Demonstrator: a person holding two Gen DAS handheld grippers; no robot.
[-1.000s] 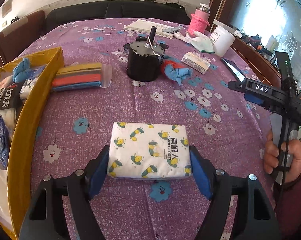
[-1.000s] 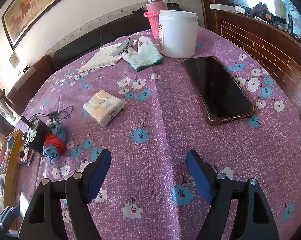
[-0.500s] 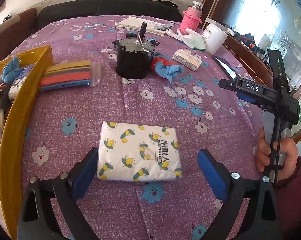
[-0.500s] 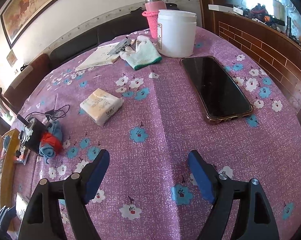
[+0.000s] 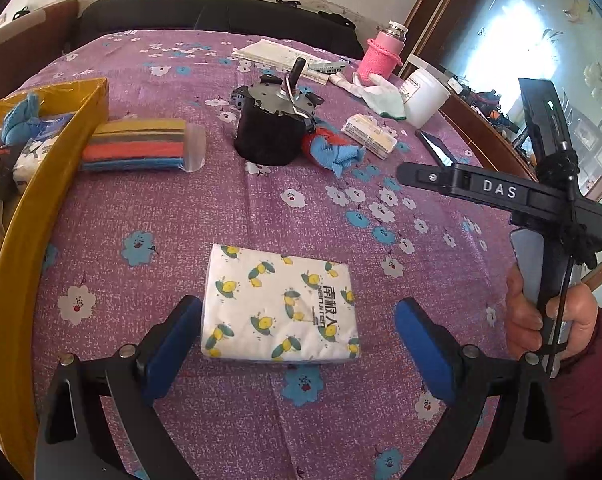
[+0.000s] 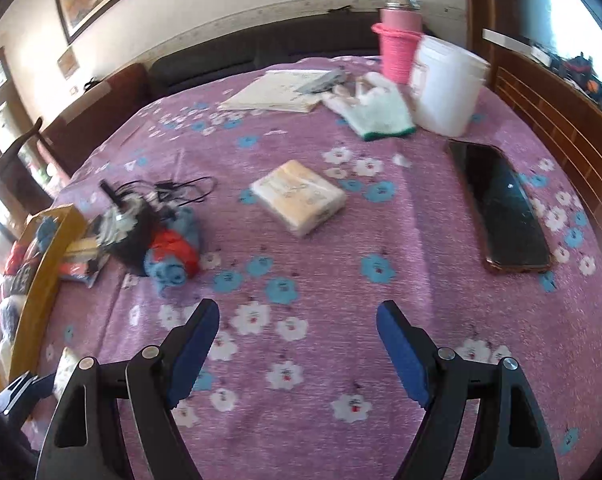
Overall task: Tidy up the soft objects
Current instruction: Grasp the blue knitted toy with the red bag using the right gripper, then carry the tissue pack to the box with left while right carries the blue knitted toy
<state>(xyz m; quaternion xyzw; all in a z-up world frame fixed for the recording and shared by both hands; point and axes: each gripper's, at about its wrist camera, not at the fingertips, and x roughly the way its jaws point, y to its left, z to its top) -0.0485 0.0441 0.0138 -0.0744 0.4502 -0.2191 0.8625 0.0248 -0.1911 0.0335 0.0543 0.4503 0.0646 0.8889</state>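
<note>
straddling the lemon-print tissue pack flat on the counter, left gripper fingers wide, not pressing it, likely lined up for a grab. right gripper fingers wide, empty. yellow box near left holds sorted softs.

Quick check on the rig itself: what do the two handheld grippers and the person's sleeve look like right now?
Both the left gripper and the right gripper have black angular finger arms with silver bolts and blue pads. Seen from the left wrist, the right gripper's black body is marked DAS in white, has a grey handle, and a thin black cable runs down it. The sleeve is dark maroon.
</note>
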